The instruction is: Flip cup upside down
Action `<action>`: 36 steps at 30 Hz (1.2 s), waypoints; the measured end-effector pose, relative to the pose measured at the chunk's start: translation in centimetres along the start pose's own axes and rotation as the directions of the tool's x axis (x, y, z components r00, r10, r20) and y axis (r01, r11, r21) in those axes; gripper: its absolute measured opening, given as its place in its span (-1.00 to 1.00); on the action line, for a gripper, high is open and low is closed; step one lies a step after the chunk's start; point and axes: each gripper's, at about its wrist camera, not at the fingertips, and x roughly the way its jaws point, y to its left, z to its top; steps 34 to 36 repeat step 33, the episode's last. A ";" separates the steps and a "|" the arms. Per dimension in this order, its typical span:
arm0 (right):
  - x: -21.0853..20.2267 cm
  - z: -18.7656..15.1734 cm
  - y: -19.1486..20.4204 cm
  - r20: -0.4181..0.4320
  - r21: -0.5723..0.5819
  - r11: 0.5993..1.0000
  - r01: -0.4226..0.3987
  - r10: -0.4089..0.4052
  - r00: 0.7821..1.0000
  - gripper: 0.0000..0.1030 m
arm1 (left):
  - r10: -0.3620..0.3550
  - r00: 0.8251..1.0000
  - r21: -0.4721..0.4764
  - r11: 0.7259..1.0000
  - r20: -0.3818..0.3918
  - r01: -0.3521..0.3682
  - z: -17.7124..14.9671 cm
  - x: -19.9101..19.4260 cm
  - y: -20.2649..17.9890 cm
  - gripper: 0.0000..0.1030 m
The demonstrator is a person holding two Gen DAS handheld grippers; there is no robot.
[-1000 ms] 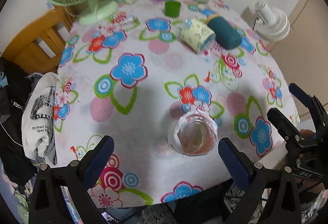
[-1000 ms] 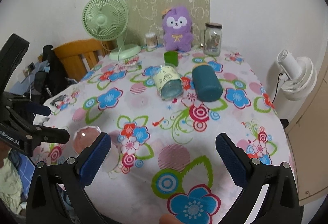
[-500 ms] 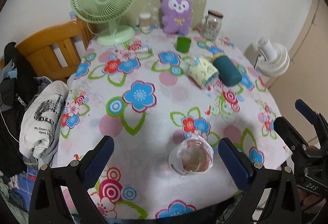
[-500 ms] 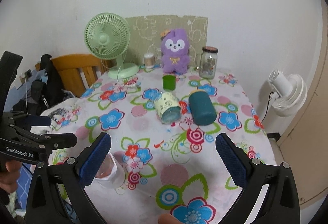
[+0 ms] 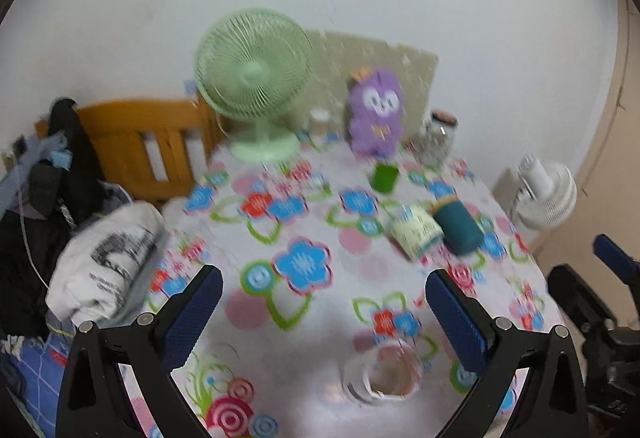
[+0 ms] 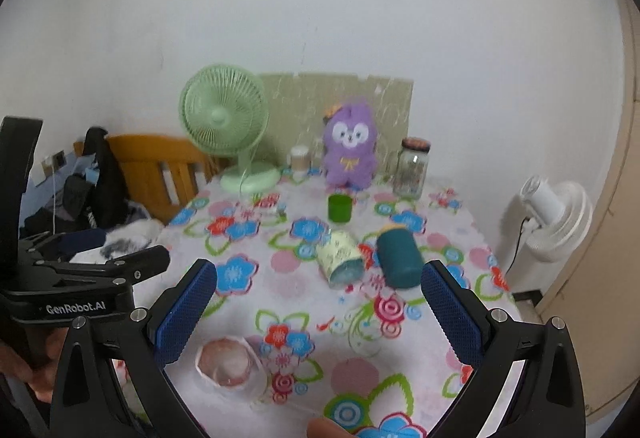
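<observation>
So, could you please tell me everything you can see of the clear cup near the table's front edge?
The cup is clear, thin plastic by its look, with a whitish rim and a pinkish tint inside. It stands on the floral tablecloth near the front edge, seemingly mouth up, though blur hides detail. Nothing grips it: both tools are open and apart from it.
</observation>
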 end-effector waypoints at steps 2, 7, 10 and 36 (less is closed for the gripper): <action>-0.7 0.5 0.2 0.034 -0.001 1.000 0.010 -0.010 0.999 1.00 | 0.016 0.999 -0.004 1.000 0.043 -0.016 0.2 -0.7 0.2 0.99; -2.3 1.7 0.6 0.099 0.011 1.000 0.026 -0.027 0.995 1.00 | 0.034 0.992 -0.012 0.999 0.122 -0.032 0.5 -2.1 0.6 0.99; -3.0 2.1 1.1 0.123 0.007 0.999 0.036 -0.036 0.992 1.00 | 0.047 0.985 0.004 0.999 0.166 -0.048 0.8 -2.7 0.4 1.00; -3.4 1.9 2.0 0.140 0.014 0.997 0.070 -0.071 0.988 1.00 | 0.022 0.974 0.066 0.997 0.226 -0.038 0.7 -3.9 -0.8 1.00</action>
